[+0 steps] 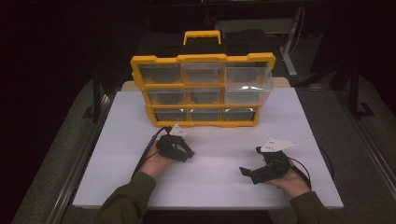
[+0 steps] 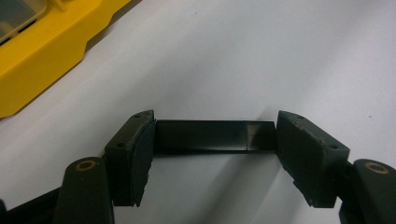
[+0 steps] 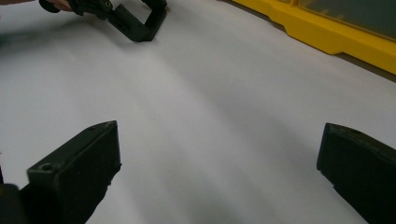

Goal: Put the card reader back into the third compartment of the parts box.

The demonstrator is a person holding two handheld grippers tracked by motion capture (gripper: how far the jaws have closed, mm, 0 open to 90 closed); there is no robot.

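My left gripper (image 2: 215, 140) rests low on the white tabletop (image 1: 210, 186), shut on a small black bar (image 2: 201, 135) that spans the gap between its two pads. In the high view this left gripper (image 1: 184, 150) lies just in front of the yellow organizer (image 1: 203, 58), held by the person's left hand. My right gripper (image 3: 219, 158) stands wide open over bare table with nothing between its fingers. Seen from above, the right gripper (image 1: 251, 161) sits at the front right and points left. From the right gripper view, the left gripper (image 3: 135, 21) and its black bar (image 3: 154, 25) appear far off.
The yellow organizer with several clear drawers stands upright at the back of the table, handle on top. Its upper right drawer (image 1: 247, 77) is pulled forward. The yellow frame (image 2: 42, 51) lies close to the left gripper. Dark floor and table legs surround the tabletop.
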